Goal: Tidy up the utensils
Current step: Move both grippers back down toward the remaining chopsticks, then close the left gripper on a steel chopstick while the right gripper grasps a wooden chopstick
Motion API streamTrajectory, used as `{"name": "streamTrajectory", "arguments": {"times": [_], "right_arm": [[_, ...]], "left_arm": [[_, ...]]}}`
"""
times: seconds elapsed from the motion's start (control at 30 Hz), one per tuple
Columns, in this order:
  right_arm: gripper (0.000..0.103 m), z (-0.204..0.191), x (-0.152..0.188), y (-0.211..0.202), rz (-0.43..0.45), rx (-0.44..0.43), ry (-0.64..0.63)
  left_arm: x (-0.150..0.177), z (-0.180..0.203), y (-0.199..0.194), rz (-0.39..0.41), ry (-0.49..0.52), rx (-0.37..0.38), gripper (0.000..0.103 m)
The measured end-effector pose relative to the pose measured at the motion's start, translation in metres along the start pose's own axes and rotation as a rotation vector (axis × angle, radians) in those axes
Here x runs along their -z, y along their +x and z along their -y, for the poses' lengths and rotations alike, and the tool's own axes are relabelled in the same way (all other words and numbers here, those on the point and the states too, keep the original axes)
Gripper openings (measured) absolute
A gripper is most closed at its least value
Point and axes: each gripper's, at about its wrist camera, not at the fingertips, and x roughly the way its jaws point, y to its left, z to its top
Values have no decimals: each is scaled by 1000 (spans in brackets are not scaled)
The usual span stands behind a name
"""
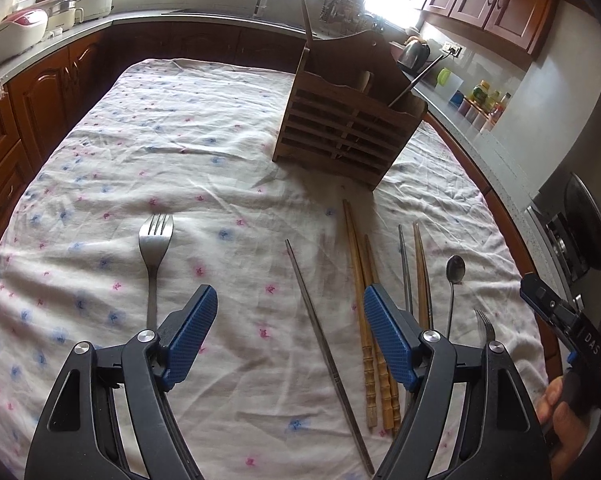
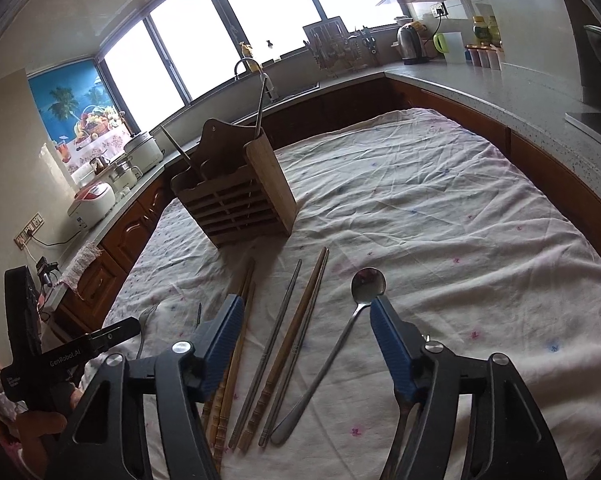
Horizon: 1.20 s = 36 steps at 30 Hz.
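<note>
Utensils lie on a flowered tablecloth [image 1: 204, 152] in front of a slatted wooden holder [image 1: 348, 120]. My left gripper [image 1: 289, 292] is open above the cloth, and a single metal chopstick [image 1: 324, 344] lies below the gap. A fork [image 1: 155, 248] lies to its left. A pair of wooden chopsticks [image 1: 364, 300] runs under its right finger. My right gripper [image 2: 307, 304] is open over metal chopsticks [image 2: 280, 332], brown chopsticks [image 2: 300, 320] and a spoon [image 2: 366, 284]. Neither gripper touches anything. The holder [image 2: 236, 192] has a wooden stick and a metal handle standing in it.
A second fork [image 1: 486, 324] lies at the far right of the row. A person's hand [image 1: 560, 408] holds the right gripper's handle. Counters with wooden cabinets ring the table, bearing a kettle [image 2: 410, 46], rice cookers [image 1: 20, 28] and a sink tap [image 2: 256, 72].
</note>
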Motion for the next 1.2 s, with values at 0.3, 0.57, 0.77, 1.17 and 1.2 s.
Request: {"name": "streamTrajectory", "arguments": {"times": [0.3, 0.57, 0.77, 1.17, 1.2], "right_arm": [[26, -3, -10, 57, -118, 3, -1], [15, -5, -15, 114, -212, -24, 23], [11, -6, -16, 137, -250, -3, 14], [8, -14, -35, 169, -289, 71, -67], [8, -16, -35, 170, -289, 75, -77]], "left_arm": [[-2, 8, 39, -116, 27, 3, 49], [-2, 5, 61, -177, 25, -4, 42], [-6, 7, 70, -184, 45, 1, 40], [-12, 39, 89, -182, 230, -104, 32], [-13, 39, 90, -177, 242, -111, 27]]}}
